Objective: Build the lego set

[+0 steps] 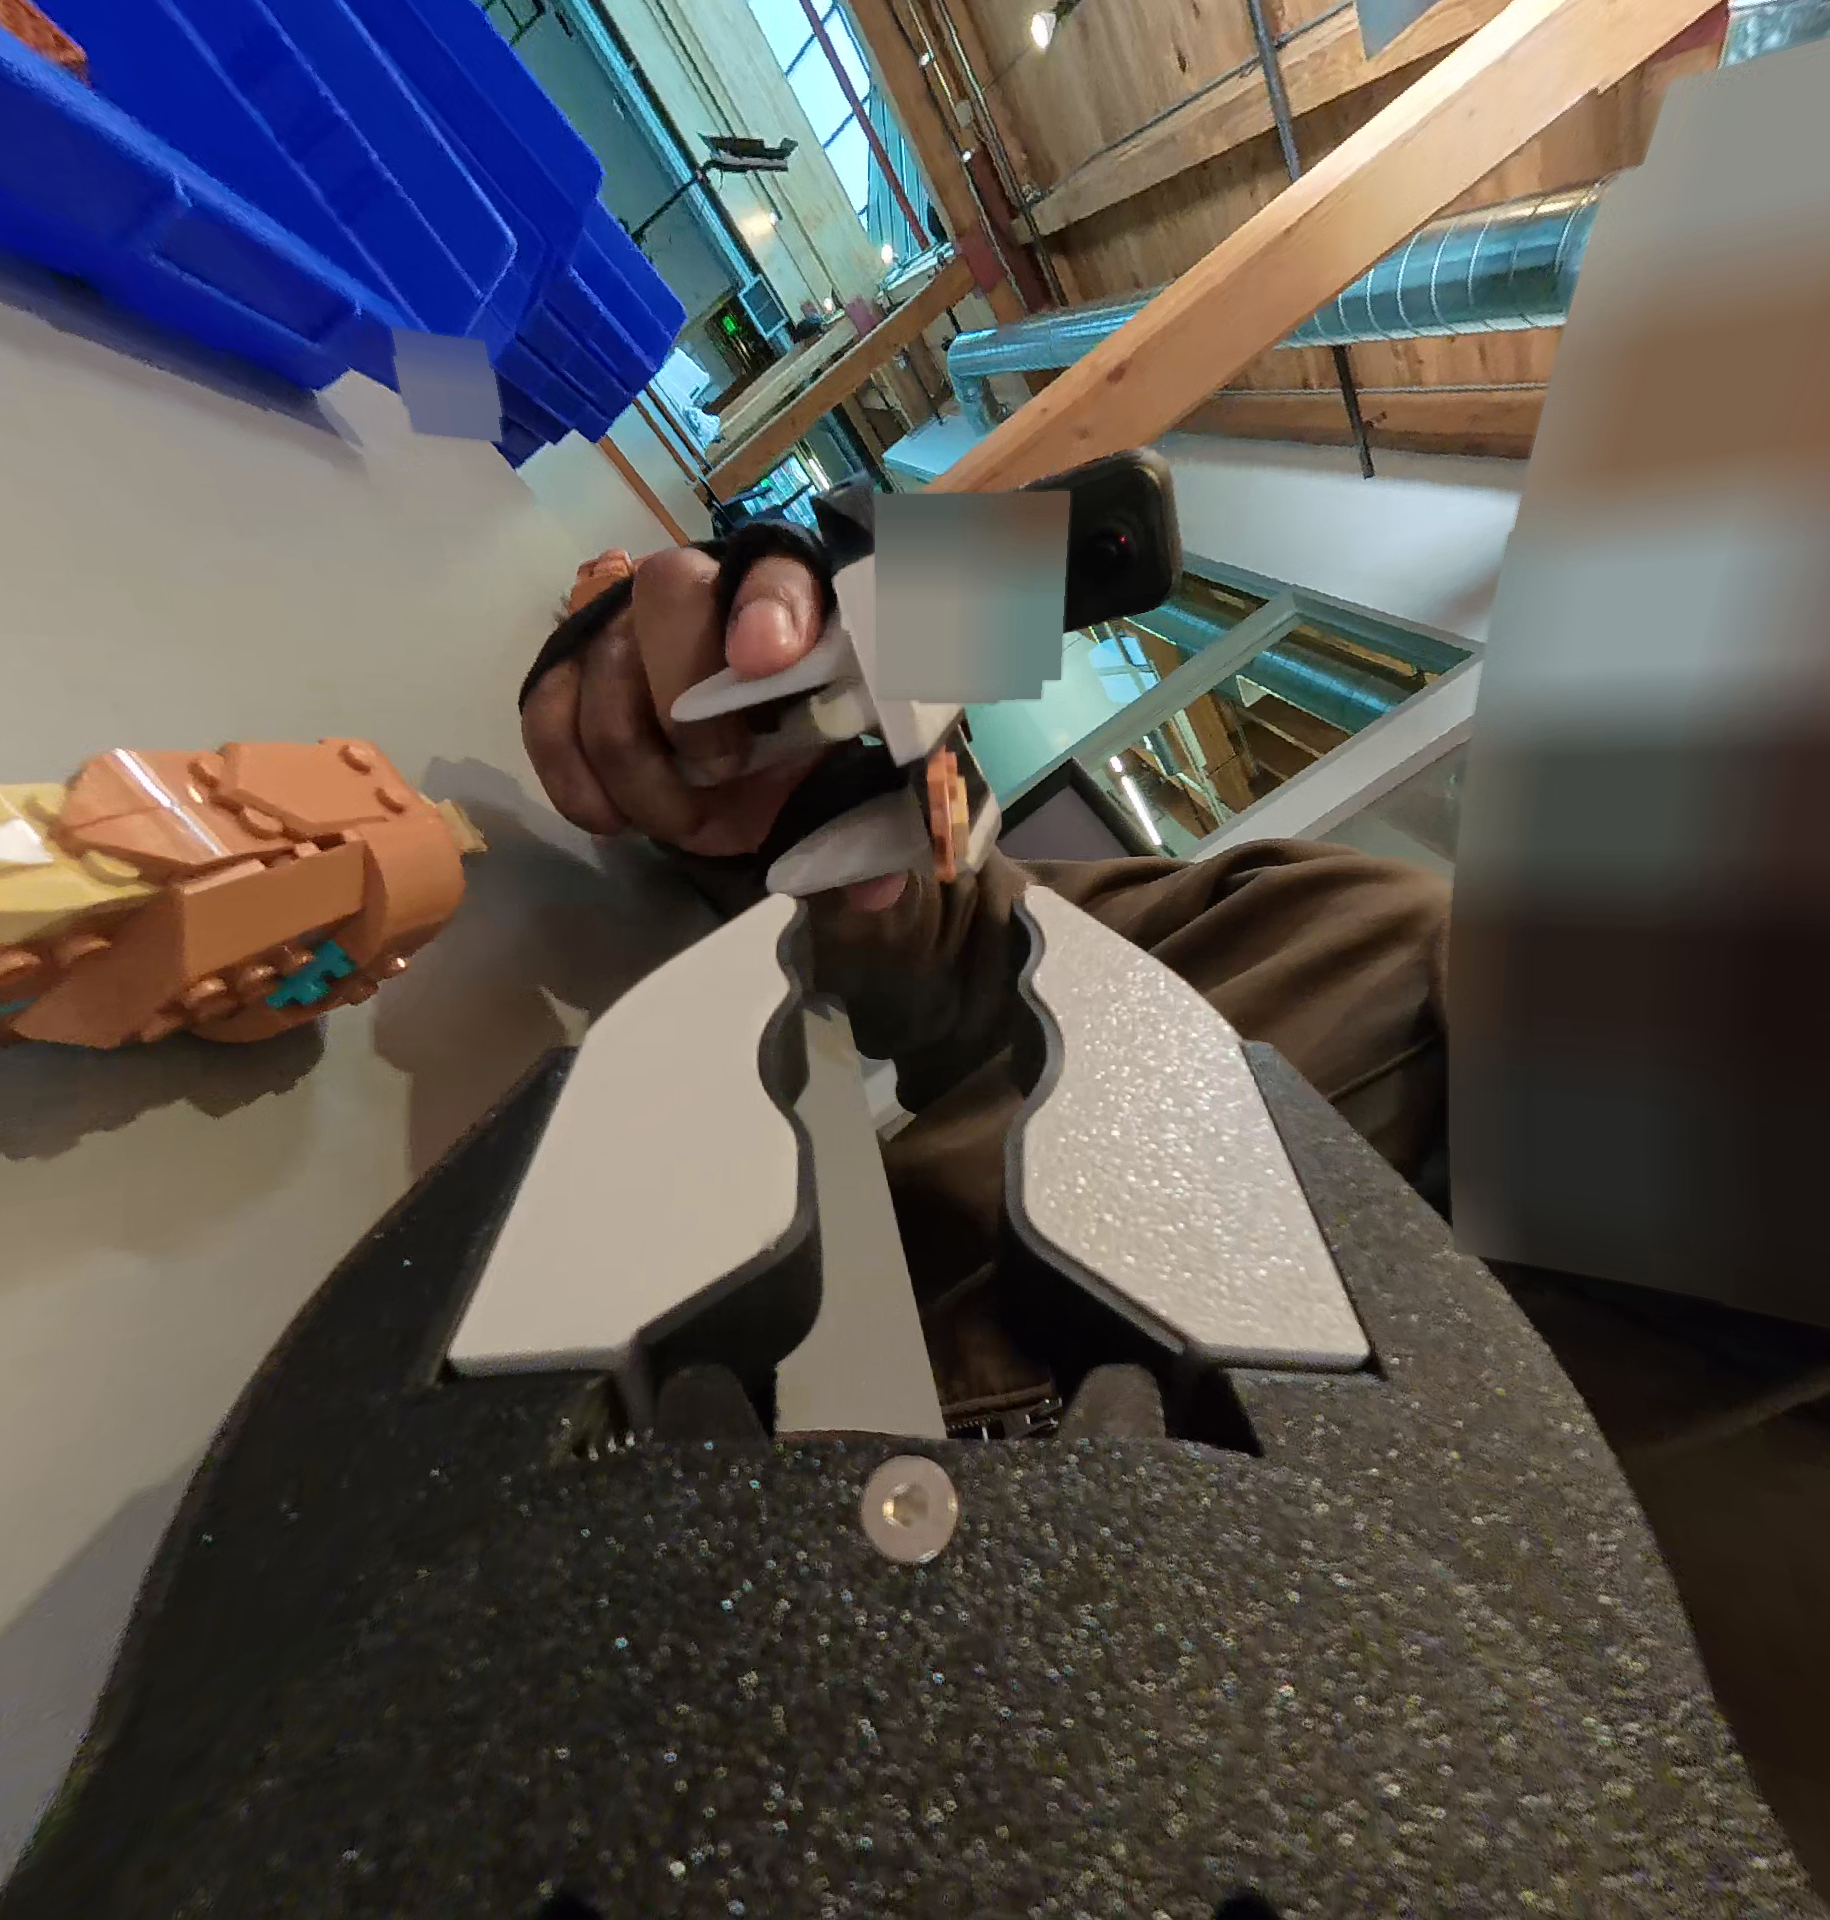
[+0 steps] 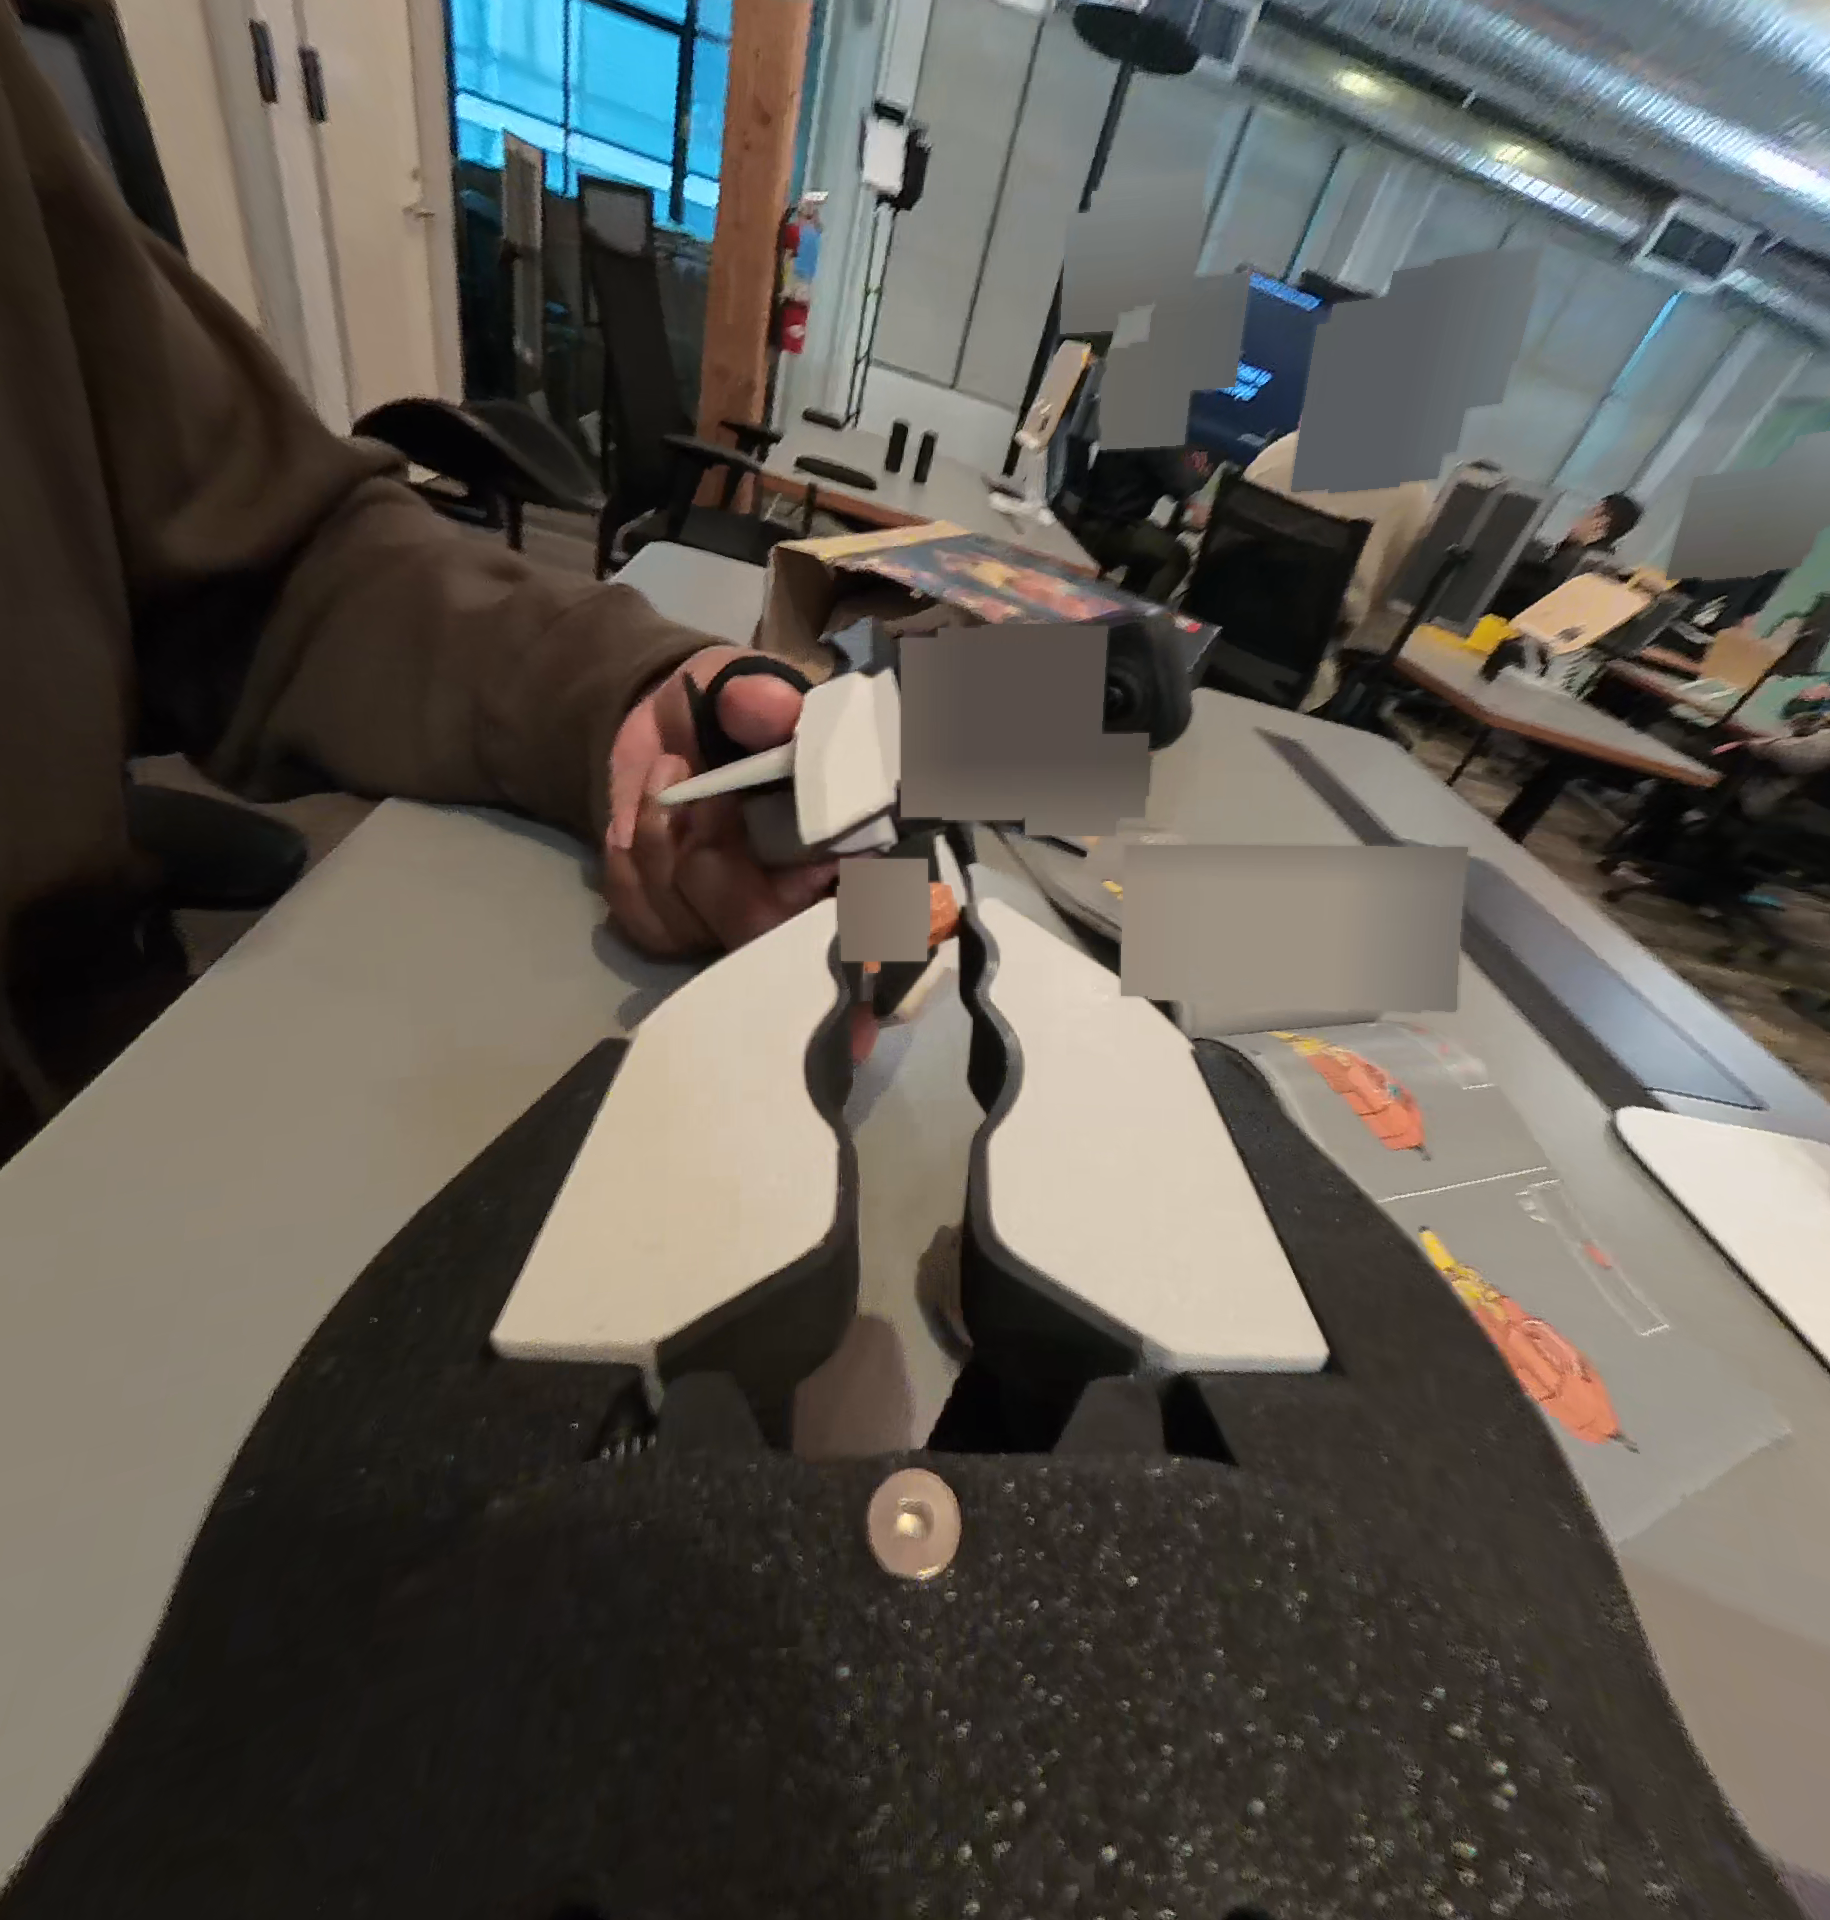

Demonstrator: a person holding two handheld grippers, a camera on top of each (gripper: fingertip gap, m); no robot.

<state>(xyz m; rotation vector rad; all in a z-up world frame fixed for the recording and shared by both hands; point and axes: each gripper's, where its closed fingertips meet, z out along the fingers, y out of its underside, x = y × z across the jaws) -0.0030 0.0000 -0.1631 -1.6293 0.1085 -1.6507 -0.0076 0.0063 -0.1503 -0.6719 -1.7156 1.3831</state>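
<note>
1. Left grey-fingered black handheld gripper (image 1: 911, 920): jaws spread wide.
2. Right matching gripper (image 2: 950, 914): jaws narrowed onto small orange brick (image 1: 947, 821).
3. Right hand (image 1: 620, 717) and left hand (image 2: 682, 831) each gripped a handle, thumb through a black loop.
4. Grippers faced each other, tips near.

The right gripper (image 2: 906, 935) points at the left gripper (image 2: 890, 800), its 2 fingers (image 2: 703, 1143) close together around a small orange lego piece (image 2: 942, 912). Beyond the left gripper lies a cardboard box (image 2: 942, 582); right of it, instruction sheets (image 2: 1462, 1226) on the grey table (image 2: 267, 1091).
</note>
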